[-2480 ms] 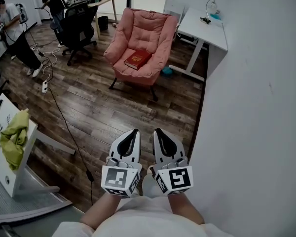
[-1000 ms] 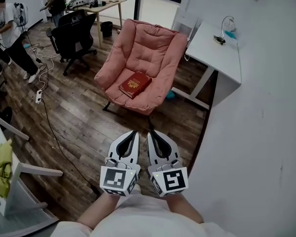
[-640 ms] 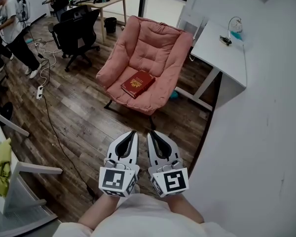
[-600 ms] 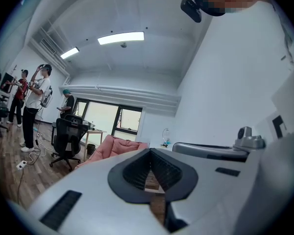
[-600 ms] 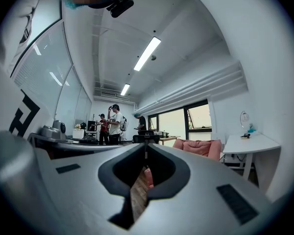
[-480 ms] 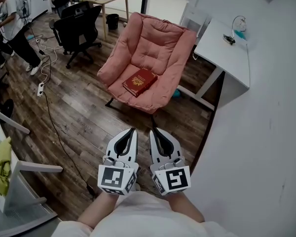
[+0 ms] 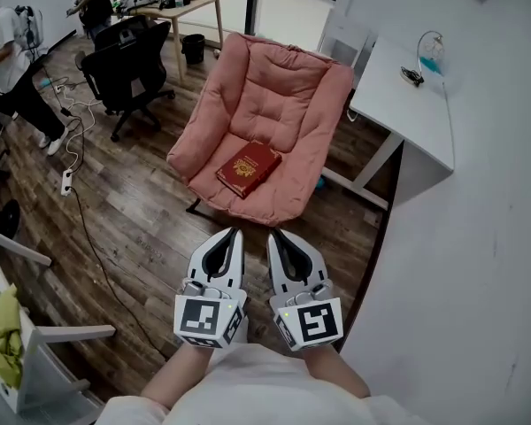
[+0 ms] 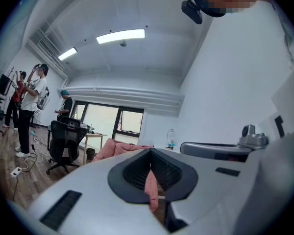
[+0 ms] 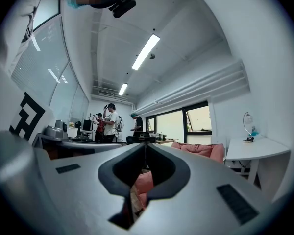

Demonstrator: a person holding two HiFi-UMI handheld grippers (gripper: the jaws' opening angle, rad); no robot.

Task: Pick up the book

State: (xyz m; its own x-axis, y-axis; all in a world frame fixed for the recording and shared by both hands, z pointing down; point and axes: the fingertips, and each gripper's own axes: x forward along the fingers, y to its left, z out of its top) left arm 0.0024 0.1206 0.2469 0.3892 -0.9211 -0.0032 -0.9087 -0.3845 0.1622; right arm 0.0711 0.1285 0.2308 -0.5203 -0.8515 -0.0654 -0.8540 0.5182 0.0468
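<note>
On the seat of the pink armchair (image 7: 279, 78), in the middle of the head view, lies the red book (image 7: 248, 168) with a gold ornament on its cover. It lies flat, turned a little, close to the near edge of the seat cushion, and nothing touches it.

At the near side of the scene the person holds both grippers side by side above the wooden floor (image 7: 150, 211), apart from the armchair. The left gripper (image 7: 232, 234) has its jaws pressed together with nothing between them. In the left gripper view the dark pads meet in one line, and only the pink chair shows behind them. The right gripper (image 7: 275, 235) is closed in the same way and is also empty. Both grippers point toward the armchair.

To the right of the armchair a white desk (image 7: 407, 104) stands against a white wall (image 7: 478, 237), and a small lamp (image 7: 429, 56) is on it. At the far left a black office chair (image 7: 124, 56) stands beside a light wooden table (image 7: 173, 3). A person in a white shirt (image 7: 4, 51) stands at the left edge. A black cable (image 7: 97, 237) runs over the floor. At the near left a green cloth (image 7: 4, 335) lies on a white frame.
</note>
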